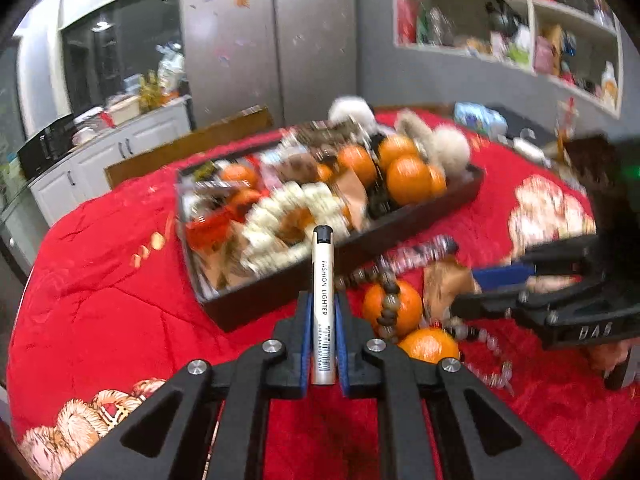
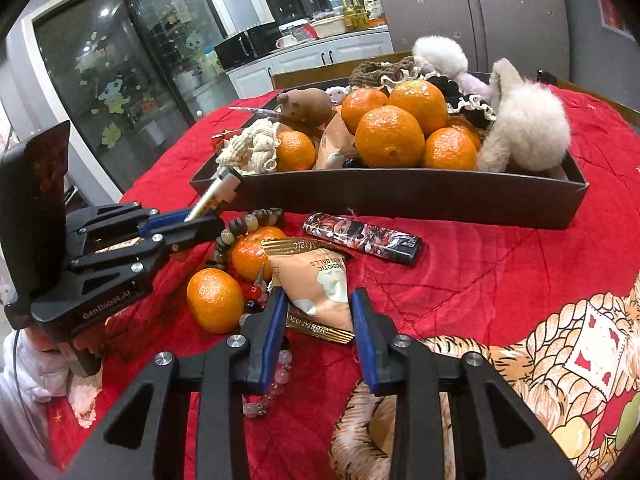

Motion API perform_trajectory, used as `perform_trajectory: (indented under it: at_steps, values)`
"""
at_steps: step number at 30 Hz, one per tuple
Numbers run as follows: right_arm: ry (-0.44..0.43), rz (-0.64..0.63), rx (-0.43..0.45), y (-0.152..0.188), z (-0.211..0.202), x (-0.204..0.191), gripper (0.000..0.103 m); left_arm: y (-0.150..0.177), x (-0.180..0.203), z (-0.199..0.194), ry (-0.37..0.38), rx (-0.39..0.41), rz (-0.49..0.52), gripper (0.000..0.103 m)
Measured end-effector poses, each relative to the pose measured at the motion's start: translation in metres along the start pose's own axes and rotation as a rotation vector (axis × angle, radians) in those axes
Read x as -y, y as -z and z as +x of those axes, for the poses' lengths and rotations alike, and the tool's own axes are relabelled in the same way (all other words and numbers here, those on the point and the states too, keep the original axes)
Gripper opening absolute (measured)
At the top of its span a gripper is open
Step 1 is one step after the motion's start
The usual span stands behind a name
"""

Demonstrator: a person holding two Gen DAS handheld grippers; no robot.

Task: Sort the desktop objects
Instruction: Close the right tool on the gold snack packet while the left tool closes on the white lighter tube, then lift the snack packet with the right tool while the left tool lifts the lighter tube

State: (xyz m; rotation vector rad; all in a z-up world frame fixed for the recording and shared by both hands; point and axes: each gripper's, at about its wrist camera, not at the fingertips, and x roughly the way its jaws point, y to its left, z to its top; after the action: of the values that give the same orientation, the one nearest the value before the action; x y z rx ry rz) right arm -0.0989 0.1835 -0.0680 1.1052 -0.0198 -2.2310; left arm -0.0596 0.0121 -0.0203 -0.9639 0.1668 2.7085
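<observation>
My left gripper (image 1: 323, 304) is shut on a white lighter (image 1: 322, 300) and holds it above the red cloth, near the front edge of the dark tray (image 1: 288, 292). It also shows in the right wrist view (image 2: 202, 216) with the lighter (image 2: 214, 196). My right gripper (image 2: 318, 308) is open, its fingers either side of a tan snack packet (image 2: 316, 288) on the cloth; whether they touch it I cannot tell. Two oranges (image 2: 214, 300), bead bracelets (image 2: 236, 232) and a patterned lighter (image 2: 360, 238) lie beside it.
The dark tray (image 2: 400, 200) holds several oranges (image 2: 390, 136), scrunchies, fluffy hair ties and snacks. A red patterned cloth (image 2: 500, 280) covers the table. A wooden chair back (image 1: 192, 144) stands behind the table. Shelves and a fridge are beyond.
</observation>
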Motion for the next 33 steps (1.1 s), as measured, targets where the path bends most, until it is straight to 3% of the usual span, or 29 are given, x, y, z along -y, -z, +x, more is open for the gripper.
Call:
perform_trajectory:
  at_steps: [3, 18, 26, 33]
  values:
    - [0.005, 0.006, 0.006, -0.001, -0.002, 0.002, 0.030, -0.002, -0.005, -0.006, -0.011, 0.034, -0.025, 0.012]
    - [0.035, -0.012, 0.065, 0.001, -0.014, 0.001, 0.015, -0.002, -0.015, -0.008, -0.022, 0.060, -0.086, 0.012]
    - [-0.011, 0.019, 0.010, 0.001, -0.004, 0.010, 0.016, 0.002, -0.020, -0.012, -0.087, 0.090, -0.126, 0.012]
    - [-0.032, 0.058, -0.012, 0.001, 0.001, 0.016, 0.014, 0.002, -0.007, -0.020, -0.111, 0.131, -0.061, 0.012]
